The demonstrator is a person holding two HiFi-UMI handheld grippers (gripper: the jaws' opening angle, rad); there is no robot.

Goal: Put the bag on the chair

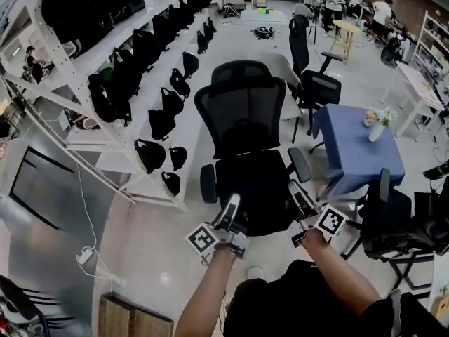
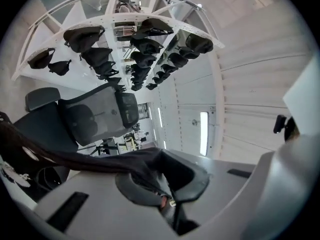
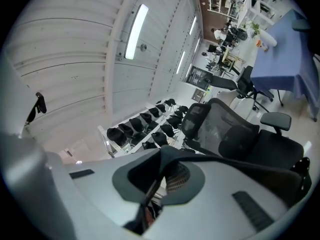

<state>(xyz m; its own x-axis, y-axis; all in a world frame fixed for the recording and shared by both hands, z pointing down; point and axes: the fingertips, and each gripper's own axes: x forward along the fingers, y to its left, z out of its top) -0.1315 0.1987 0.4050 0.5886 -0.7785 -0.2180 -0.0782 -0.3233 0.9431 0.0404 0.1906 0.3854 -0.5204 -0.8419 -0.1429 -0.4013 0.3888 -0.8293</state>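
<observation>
Your left tongs (image 1: 230,209) and right tongs (image 1: 300,196) both pinch the black fabric bag (image 2: 95,158), held at the black mesh office chair's (image 1: 242,118) seat front. Release early and it could slide floorward.

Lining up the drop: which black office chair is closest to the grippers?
The mesh-backed chair with the headrest, directly ahead of the left gripper and right gripper; the others stand rightward by the blue table.

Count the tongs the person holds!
2. The left tongs are by the chair's left side, the right tongs by its right; each is shut on the black bag.
</observation>
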